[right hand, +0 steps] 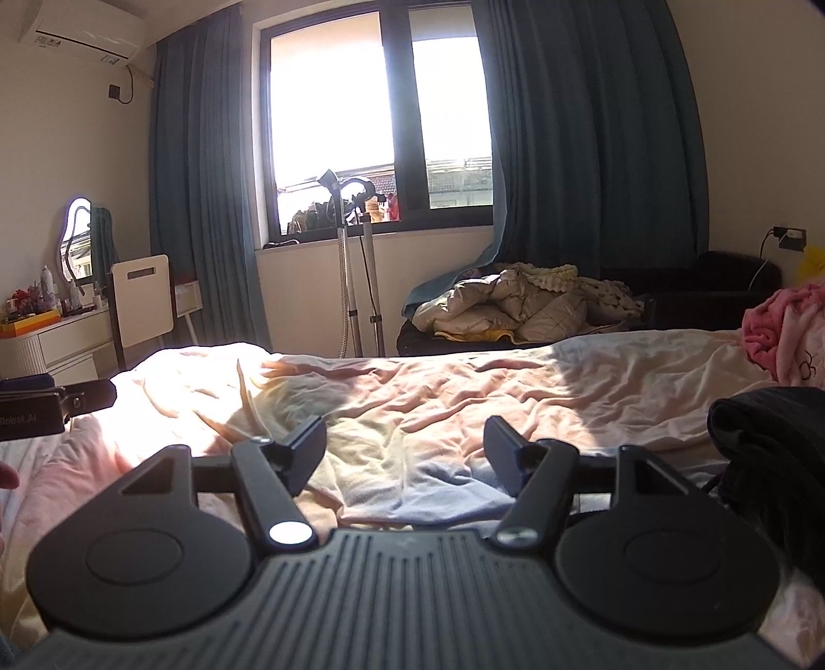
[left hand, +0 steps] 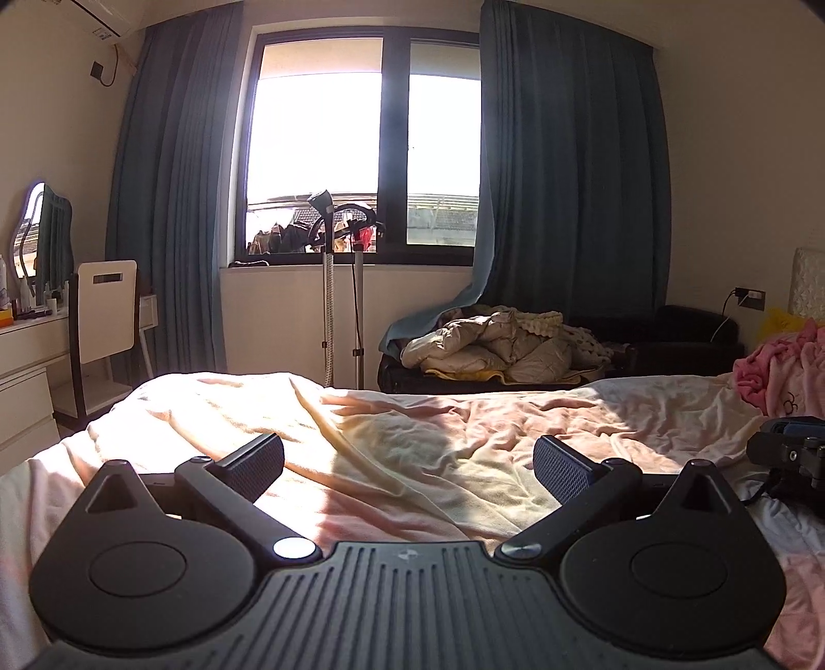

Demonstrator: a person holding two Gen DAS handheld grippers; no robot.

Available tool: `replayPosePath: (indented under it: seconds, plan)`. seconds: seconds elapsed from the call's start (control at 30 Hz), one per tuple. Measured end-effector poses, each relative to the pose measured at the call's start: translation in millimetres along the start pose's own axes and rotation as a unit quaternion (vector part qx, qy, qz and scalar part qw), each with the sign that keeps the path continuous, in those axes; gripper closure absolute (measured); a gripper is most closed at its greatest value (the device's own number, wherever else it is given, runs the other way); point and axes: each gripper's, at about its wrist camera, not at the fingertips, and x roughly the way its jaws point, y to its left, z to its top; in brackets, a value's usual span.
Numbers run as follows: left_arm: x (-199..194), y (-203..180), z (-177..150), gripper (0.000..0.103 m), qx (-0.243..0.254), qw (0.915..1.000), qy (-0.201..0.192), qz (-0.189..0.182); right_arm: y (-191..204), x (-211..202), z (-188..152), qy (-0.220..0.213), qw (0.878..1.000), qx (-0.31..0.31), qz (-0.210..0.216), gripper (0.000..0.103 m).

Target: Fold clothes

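Window [left hand: 361, 154] at centre of far wall, blue curtains [left hand: 567, 154] drawn back either side. Garment steamer stand [left hand: 330, 288] below the sill. Air conditioner [right hand: 82, 28] high on left wall. Wavy mirror [right hand: 80, 232] on white dressing table [right hand: 62, 335], white chair [right hand: 142, 301] beside it. Black sofa [right hand: 722, 294], wall socket [right hand: 789, 238] above.

We see a bed [left hand: 170, 407] covered by a rumpled pale pink sheet [right hand: 464, 381], half in sunlight. On it lie a cream-yellow cloth [left hand: 412, 464] (spread flat, creased), a pink bundle [right hand: 773, 330] at the far right, and a dark garment [right hand: 773, 443] nearer
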Motion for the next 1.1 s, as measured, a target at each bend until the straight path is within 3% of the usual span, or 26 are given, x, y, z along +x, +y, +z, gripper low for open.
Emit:
replayPosePath:
  seconds: [0.57,0.7,0.9,1.0,1.1]
  plan:
    - [3.6,2.4,-1.4,0.000,-0.007,1.0000,0.003,-0.005,1.8,-4.3,-0.2,-0.006,1.000,-0.003,-0.007,0.026]
    - [3.1,2.6,-1.0,0.000,-0.016,0.9998,0.005,-0.009,1.1,-4.4,-1.0,-0.007,1.000,0.002,-0.009,0.015]
    - [4.0,2.7,-1.3,0.000,-0.019,0.9997,0.010,-0.011,-1.7,-3.7,-1.3,-0.009,1.000,0.010,-0.011,0.009]
    - [3.5,3.6,-1.1,0.000,-0.025,0.9995,0.009,-0.014,-2.3,-3.7,-1.4,-0.011,1.000,0.013,-0.010,0.000]
    - [2.3,3.4,-1.1,0.000,-0.028,0.9995,0.009,-0.014,-2.6,-3.8,-1.8,-0.013,1.000,0.016,-0.008,0.000]
